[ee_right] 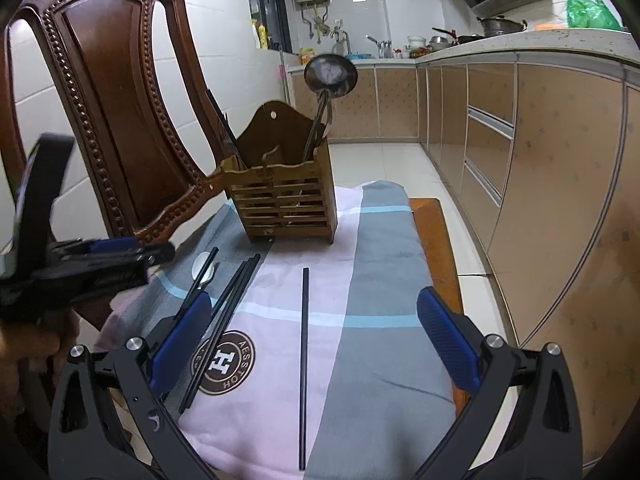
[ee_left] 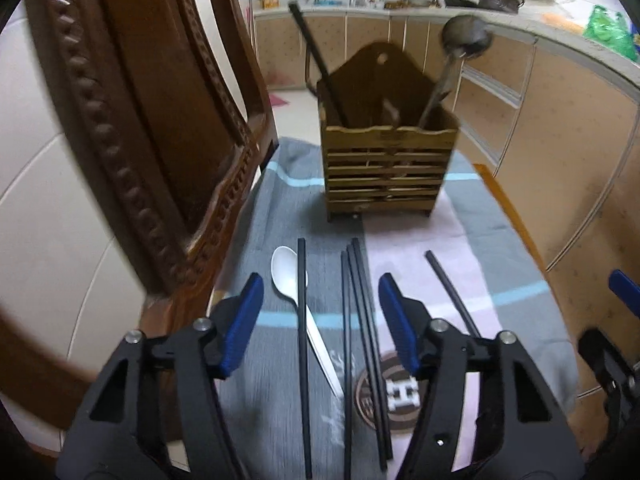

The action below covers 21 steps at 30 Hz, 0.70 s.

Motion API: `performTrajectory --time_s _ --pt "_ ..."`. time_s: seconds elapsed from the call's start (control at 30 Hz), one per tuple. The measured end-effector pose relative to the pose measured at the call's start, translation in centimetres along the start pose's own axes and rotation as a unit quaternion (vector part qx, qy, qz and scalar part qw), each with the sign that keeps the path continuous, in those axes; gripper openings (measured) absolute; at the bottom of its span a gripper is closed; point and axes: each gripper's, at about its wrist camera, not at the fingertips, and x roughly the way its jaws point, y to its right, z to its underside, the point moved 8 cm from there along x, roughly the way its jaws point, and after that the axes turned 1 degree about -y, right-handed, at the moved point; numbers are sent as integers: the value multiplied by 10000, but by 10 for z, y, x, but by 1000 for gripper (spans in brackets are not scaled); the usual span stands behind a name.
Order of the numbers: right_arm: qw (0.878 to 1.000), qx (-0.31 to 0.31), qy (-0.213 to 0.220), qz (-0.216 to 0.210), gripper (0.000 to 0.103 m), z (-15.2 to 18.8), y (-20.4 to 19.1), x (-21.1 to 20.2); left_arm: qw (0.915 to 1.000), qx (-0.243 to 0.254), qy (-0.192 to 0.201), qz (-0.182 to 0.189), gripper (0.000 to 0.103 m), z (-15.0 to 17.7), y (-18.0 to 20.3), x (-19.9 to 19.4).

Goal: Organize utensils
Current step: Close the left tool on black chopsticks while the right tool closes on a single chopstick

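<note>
A wooden slatted utensil holder [ee_left: 386, 168] stands upright at the far end of a grey, pink and blue striped cloth [ee_right: 372, 360] spread over the counter. A metal ladle [ee_right: 330, 74] leans out of the holder's right compartment, and a dark chopstick [ee_left: 316, 56] leans out of its left one. On the cloth nearer the cameras lie the loose utensils: a white plastic spoon [ee_left: 286, 276] with one black chopstick [ee_left: 303, 360] lying across it, a bundle of three black chopsticks [ee_left: 362, 332] just to its right crossing a round brown logo [ee_right: 224, 364], and a single black chopstick [ee_right: 305, 360] apart on the right. The left gripper [ee_left: 320, 320] hovers above the spoon and the bundle with its blue-padded fingers [ee_left: 242, 328] partly open on either side of them, holding nothing. The right gripper [ee_right: 314, 340] has its fingers spread wide over the single chopstick, also empty. A carved wooden chair [ee_right: 112, 100] stands to the left of the counter, and kitchen cabinets [ee_right: 540, 200] run along the right.
</note>
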Motion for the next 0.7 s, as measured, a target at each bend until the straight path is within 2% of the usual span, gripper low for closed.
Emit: performTrajectory --time_s 0.17,0.23,0.4,0.57,0.63,0.7 --pt "9993 -132 -352 -66 97 -8 3 40 9993 101 -317 -159 47 -11 0 47" --pt "9981 -139 -588 -101 87 -6 5 59 9987 149 -398 -266 44 -13 -3 63" --pt "9957 -155 -890 -181 76 -4 1 90 9970 106 -675 -364 36 -13 -13 97" --pt "9907 -351 -1306 -160 64 0 -12 131 9954 13 -904 -306 23 -11 -18 116" --pt "9875 -378 -1520 -156 52 2 -12 150 9950 -12 -971 -251 19 -11 -18 122" --pt "9850 -394 -1677 -119 50 1 -11 165 9945 -5 -1010 -259 17 -12 -20 127"
